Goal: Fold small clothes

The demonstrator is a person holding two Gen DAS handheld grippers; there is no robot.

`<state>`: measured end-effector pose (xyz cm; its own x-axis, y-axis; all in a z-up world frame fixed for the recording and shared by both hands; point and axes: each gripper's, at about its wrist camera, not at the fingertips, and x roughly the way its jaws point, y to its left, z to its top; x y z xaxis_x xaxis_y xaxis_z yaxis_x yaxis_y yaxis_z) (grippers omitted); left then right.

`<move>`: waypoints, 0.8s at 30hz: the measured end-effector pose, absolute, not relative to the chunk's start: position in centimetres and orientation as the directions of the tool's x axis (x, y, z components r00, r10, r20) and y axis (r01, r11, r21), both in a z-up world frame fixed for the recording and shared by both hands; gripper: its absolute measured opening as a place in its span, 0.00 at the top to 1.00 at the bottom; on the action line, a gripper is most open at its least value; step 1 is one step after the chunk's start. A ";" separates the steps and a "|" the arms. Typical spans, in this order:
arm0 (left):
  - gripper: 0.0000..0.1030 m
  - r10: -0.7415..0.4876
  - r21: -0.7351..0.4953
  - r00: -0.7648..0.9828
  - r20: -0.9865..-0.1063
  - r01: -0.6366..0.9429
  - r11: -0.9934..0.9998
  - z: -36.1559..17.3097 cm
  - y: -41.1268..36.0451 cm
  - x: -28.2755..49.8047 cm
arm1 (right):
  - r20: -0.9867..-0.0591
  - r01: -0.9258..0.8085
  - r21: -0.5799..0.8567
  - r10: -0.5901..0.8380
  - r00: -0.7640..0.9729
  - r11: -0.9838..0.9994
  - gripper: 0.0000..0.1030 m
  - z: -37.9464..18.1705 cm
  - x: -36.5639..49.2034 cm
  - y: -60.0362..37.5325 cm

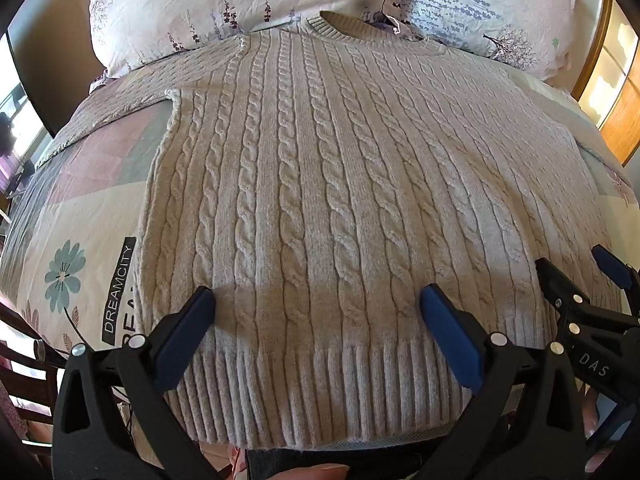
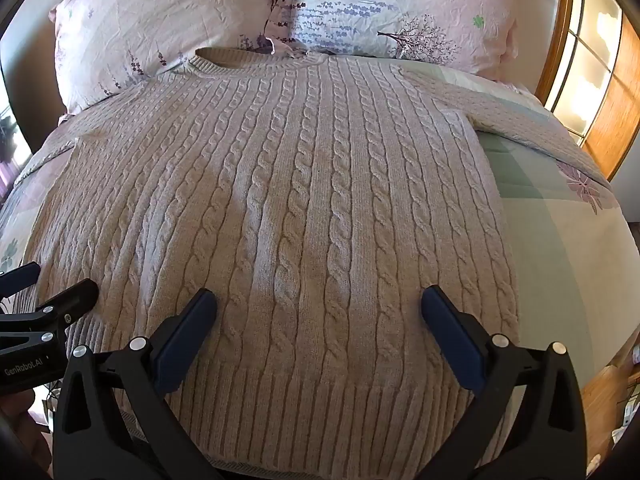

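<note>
A beige cable-knit sweater (image 1: 320, 184) lies flat and face up on the bed, collar toward the pillows, ribbed hem toward me; it also fills the right wrist view (image 2: 288, 200). Its sleeves stretch out to the left (image 1: 132, 96) and to the right (image 2: 520, 116). My left gripper (image 1: 318, 300) is open and empty, hovering over the hem on the sweater's left half. My right gripper (image 2: 319, 300) is open and empty over the hem on the right half. The right gripper shows at the right edge of the left wrist view (image 1: 576, 280), and the left gripper at the left edge of the right wrist view (image 2: 52, 284).
Two floral pillows (image 1: 224, 8) (image 2: 400, 12) lie behind the collar. The patterned bedspread (image 1: 80, 216) (image 2: 560, 248) extends on both sides. A wooden-framed cabinet (image 2: 592, 64) stands to the right, a wooden chair (image 1: 24, 368) at the lower left.
</note>
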<state>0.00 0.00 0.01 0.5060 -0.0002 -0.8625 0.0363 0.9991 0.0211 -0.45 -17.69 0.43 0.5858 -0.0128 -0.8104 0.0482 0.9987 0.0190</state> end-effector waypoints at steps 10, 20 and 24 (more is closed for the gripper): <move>0.02 0.001 0.022 0.509 -0.861 0.036 0.999 0.0 0.0 0.0 | -0.811 0.048 0.019 -0.013 0.585 0.999 0.01 0.4 -0.4 -17.7; 0.02 0.001 0.022 0.510 -0.860 0.036 0.999 0.0 0.0 0.0 | -0.812 0.048 0.019 -0.013 0.584 0.999 0.01 0.4 -0.4 -17.6; 0.02 0.001 0.022 0.510 -0.860 0.036 0.999 0.0 0.0 0.0 | -0.812 0.048 0.019 -0.013 0.584 0.999 0.01 0.4 -0.4 -17.6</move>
